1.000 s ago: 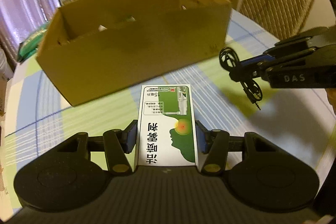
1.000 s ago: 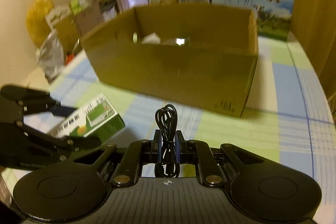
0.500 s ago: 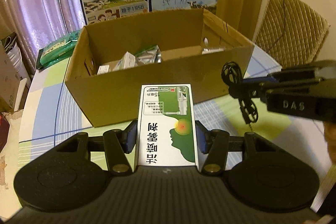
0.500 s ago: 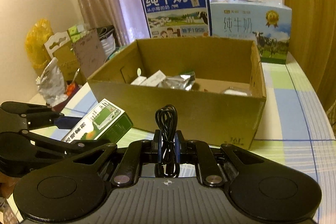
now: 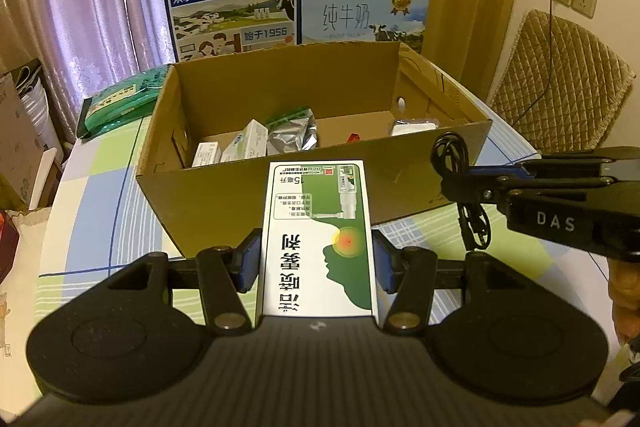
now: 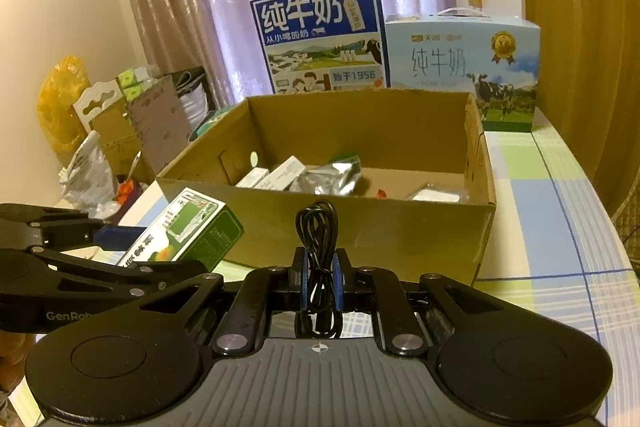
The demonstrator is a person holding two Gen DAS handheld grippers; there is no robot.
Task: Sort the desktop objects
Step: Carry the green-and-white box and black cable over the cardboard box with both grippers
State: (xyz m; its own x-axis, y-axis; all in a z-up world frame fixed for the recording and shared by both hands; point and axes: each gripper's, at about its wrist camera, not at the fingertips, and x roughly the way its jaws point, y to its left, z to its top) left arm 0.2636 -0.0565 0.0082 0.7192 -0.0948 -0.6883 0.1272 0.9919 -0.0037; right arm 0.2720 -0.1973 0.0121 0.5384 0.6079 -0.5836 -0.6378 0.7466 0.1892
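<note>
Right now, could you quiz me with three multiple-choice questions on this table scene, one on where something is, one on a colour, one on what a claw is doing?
1. Where is the silver foil pouch?
A. Inside the cardboard box
B. On the chair
C. In the left claw

2. What colours is the medicine box held by the left claw?
A. Red and black
B. Green and white
C. All blue

3. What is the right claw doing?
A. Open and empty
B. Shut on a spoon
C. Shut on the coiled black cable

Answers:
1. A, the pouch lies on the box floor beside small white cartons.
2. B, its top face is white with a green head shape.
3. C, both pads press the cable bundle, which sticks up between them.
</note>
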